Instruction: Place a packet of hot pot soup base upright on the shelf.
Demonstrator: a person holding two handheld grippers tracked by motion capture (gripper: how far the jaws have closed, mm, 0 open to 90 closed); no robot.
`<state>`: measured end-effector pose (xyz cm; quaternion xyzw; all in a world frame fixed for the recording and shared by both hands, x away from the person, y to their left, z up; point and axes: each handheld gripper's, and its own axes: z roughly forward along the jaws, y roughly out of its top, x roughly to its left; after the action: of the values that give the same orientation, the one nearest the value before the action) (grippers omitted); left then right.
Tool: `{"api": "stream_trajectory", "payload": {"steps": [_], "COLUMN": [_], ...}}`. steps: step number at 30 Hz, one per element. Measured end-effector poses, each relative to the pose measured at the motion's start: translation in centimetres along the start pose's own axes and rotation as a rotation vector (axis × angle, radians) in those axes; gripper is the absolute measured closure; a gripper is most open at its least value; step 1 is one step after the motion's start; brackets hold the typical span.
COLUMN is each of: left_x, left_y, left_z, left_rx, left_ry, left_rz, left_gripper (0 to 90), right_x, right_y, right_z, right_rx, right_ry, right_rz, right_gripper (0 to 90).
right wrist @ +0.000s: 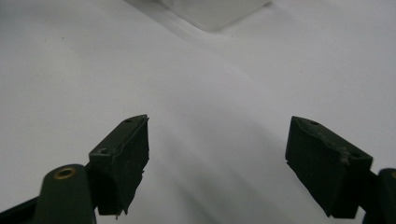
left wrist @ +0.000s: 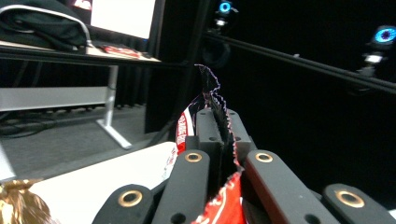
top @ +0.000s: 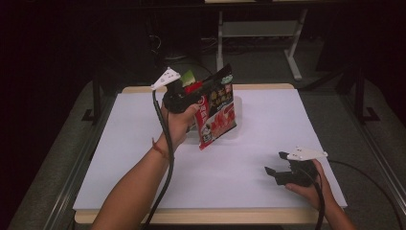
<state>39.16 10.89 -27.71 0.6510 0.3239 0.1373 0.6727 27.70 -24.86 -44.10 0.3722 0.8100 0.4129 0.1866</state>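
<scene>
A red printed snack bag (top: 218, 115) hangs tilted above the middle of the white table (top: 268, 120). My left gripper (top: 200, 90) is shut on the bag's upper left edge, held up in the person's left hand. In the left gripper view the crinkled bag edge (left wrist: 215, 100) runs between the closed jaws of the left gripper (left wrist: 217, 119), with red film (left wrist: 224, 200) below. My right gripper (top: 275, 163) rests low at the table's front right, open and holding nothing. In the right gripper view the right gripper (right wrist: 217, 154) shows bare white table between its jaws.
A pale translucent container (top: 238, 108) stands on the table just behind the bag; the container (right wrist: 210, 11) is also ahead of the right jaws. A gold wrapper (left wrist: 16, 205) lies on the table's left part. A desk frame (top: 292, 52) stands beyond the far edge.
</scene>
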Motion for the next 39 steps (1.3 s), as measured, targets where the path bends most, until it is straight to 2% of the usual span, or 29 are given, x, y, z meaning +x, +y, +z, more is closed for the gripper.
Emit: {"api": "stream_trajectory", "payload": {"steps": [5,7,9,14,17,18,21,23,25,27,29,33,36,39], "left_x": [0.3,0.3,0.6,1.0,1.3,1.4,1.8,1.8,1.7,1.9,2.1,2.6,3.0,3.1], "left_y": [0.1,0.1,0.0,-0.3,-0.8,-0.9,-1.1,-1.1,-1.1,-1.0,-1.0,-0.9,-0.9,-1.1], "left_z": [2.0,2.8,3.5,5.1,6.1,6.3,7.0,7.3,7.7,7.8,8.0,8.5,8.9,9.3], "left_rx": [0.003,0.009,0.006,-0.005,-0.006,-0.005,-0.017,-0.024,-0.022,-0.033,-0.031,-0.039,-0.047,-0.048], "left_ry": [0.042,0.068,0.074,0.104,0.12,0.13,0.145,0.137,0.149,0.143,0.157,0.169,0.177,0.179], "left_rz": [-0.014,0.0,-0.027,-0.008,-0.015,-0.002,-0.012,-0.002,0.019,0.005,0.016,0.013,-0.005,0.004], "left_gripper": [88.8,88.8,88.8,88.9,88.8,88.8,88.8,88.8,88.7,88.7,88.8,88.8,88.8,88.7], "right_x": [0.0,0.0,0.1,0.1,0.1,0.2,0.5,0.6,0.5,0.6,0.7,0.9,0.9,0.9], "right_y": [-0.1,0.0,0.0,0.1,0.1,0.1,0.2,0.1,0.2,0.2,0.2,0.3,0.3,0.2], "right_z": [0.0,0.1,0.0,0.0,0.2,0.3,0.5,0.5,0.7,0.7,0.8,1.0,1.2,1.3], "right_rx": [0.005,0.008,0.011,0.006,0.01,0.013,0.019,0.025,0.029,0.027,0.031,0.038,0.044,0.051], "right_ry": [-0.003,-0.006,-0.006,-0.005,-0.01,-0.01,0.001,0.006,-0.003,0.002,0.006,0.0,0.004,0.008], "right_rz": [0.007,0.002,0.001,0.003,0.0,-0.001,-0.014,-0.022,-0.02,-0.02,-0.024,-0.041,-0.035,-0.05], "right_gripper": [20.7,20.9,20.9,20.7,20.6,20.6,20.3,20.3,20.3,20.3,20.3,20.0,19.9,19.9]}}
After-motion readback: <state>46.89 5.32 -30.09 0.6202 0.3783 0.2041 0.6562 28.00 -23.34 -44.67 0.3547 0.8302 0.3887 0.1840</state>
